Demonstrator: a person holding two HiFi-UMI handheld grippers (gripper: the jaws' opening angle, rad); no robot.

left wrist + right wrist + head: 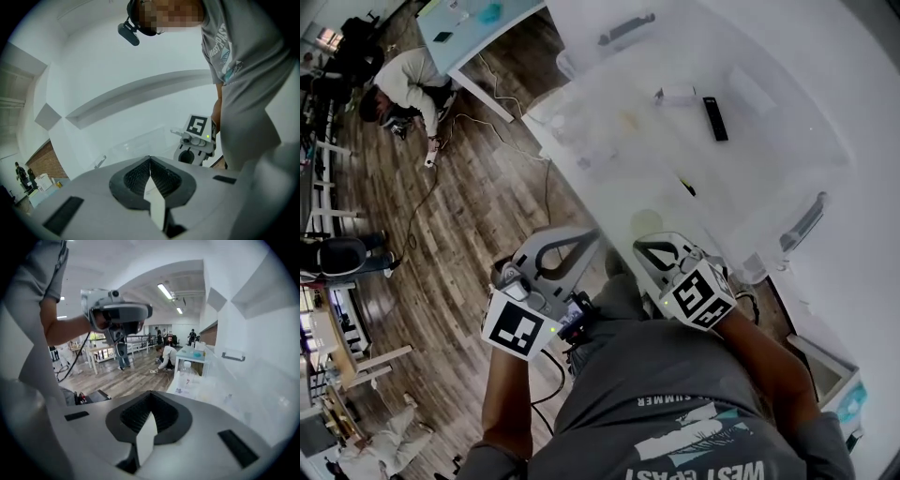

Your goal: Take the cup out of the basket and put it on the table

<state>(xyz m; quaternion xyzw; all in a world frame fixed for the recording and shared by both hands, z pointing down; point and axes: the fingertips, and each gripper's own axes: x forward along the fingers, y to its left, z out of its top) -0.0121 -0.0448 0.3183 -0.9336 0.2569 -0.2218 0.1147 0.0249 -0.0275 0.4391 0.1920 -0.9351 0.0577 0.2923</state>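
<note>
One white table fills the space ahead of both my grippers, and on it stands one large clear basket with two grey handles, one on the far side and one on the near right. To the left of my left gripper the wood floor lies open, with one person crouching far out and a cable trailing across the boards. The table's near edge runs slantwise just ahead of my jaw tips, and the basket's near wall stands just beyond my right gripper, so the open room is to the left and above the rim. Inside the basket I count three small things, well ahead of the right gripper: one black bar, one white piece and one thin dark stick. I cannot pick out the cup for certain; one faint pale round shape sits at the basket's near edge, just ahead of my right gripper, too washed out to name. I hold both grippers close against my grey shirt, side by side and apart. In the left gripper view my left gripper has its ribbed pads pressed together with nothing between them, and in the right gripper view my right gripper is closed the same way, empty and touching nothing.
</note>
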